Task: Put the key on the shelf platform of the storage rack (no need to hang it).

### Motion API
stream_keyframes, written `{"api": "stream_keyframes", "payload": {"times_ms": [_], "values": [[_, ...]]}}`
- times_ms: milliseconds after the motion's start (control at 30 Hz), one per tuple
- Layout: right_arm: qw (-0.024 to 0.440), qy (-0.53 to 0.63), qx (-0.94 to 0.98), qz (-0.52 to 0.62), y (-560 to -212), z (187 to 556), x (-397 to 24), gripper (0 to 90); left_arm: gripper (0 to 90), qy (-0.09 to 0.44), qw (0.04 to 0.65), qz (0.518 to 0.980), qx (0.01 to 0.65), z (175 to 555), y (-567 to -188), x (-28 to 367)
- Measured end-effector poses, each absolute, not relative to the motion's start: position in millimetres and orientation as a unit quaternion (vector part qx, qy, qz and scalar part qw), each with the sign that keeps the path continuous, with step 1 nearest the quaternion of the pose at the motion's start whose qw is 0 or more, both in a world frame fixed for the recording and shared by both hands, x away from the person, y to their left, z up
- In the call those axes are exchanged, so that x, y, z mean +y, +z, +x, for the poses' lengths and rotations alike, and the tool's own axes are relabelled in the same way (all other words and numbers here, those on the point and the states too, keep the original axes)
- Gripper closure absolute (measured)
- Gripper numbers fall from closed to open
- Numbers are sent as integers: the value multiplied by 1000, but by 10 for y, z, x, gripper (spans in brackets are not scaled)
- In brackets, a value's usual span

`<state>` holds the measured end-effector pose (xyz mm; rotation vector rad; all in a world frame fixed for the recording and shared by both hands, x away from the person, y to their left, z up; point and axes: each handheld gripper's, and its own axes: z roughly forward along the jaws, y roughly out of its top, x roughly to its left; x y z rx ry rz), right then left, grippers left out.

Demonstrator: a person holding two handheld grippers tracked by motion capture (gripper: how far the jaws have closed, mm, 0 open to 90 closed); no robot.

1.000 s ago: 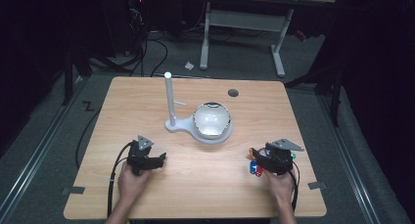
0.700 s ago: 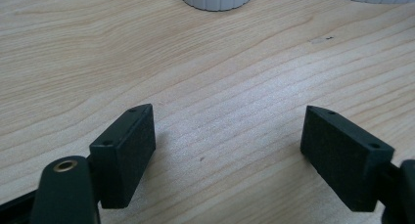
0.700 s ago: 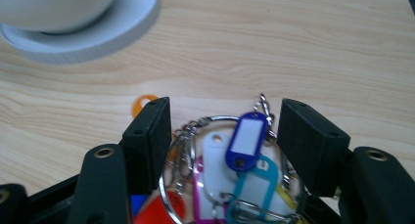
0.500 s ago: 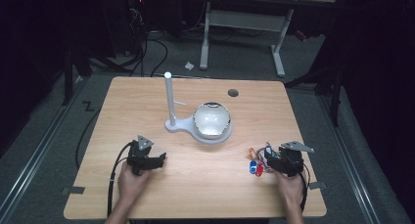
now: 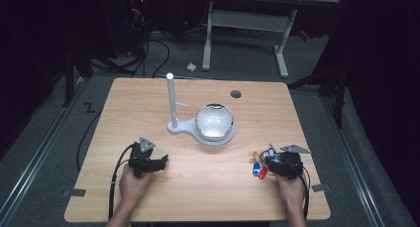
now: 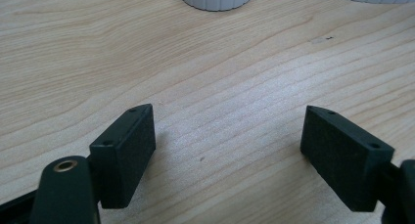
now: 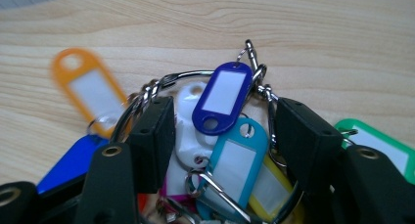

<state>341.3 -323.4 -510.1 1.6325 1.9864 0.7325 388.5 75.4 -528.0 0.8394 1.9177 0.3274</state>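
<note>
the right gripper (image 7: 222,136) straddles a bunch of key tags (image 7: 222,131) on the table (image 5: 198,197), jaws apart around the ring — loose tags may slip free. the left gripper (image 6: 230,150), well aside, gapes open, nothing between its jaws.

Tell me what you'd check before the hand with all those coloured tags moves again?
1. Right gripper around the bunch of key tags: ok, jaws either side.
2. Firm grip on the bunch: cannot tell.
3. Orange tag lies outside the jaws: not ok if it should come along.
4. Left gripper open with nothing between its jaws: ok.
5. White stand and bowl apart from both grippers: ok.
</note>
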Motion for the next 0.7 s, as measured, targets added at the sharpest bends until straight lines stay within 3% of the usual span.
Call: {"api": "stream_keyframes", "payload": {"times_ms": [133, 267, 700], "values": [[234, 258, 731, 586, -5095, 3426, -3220, 466, 210, 135, 490, 346, 789, 3885, -5280, 755], [224, 264, 738, 579, -5083, 3414, -3211, 620, 210, 135, 490, 346, 789, 3885, -5280, 754], [217, 269, 744, 572, -5067, 3397, -3199, 648, 210, 135, 489, 346, 789, 3885, -5280, 754]]}}
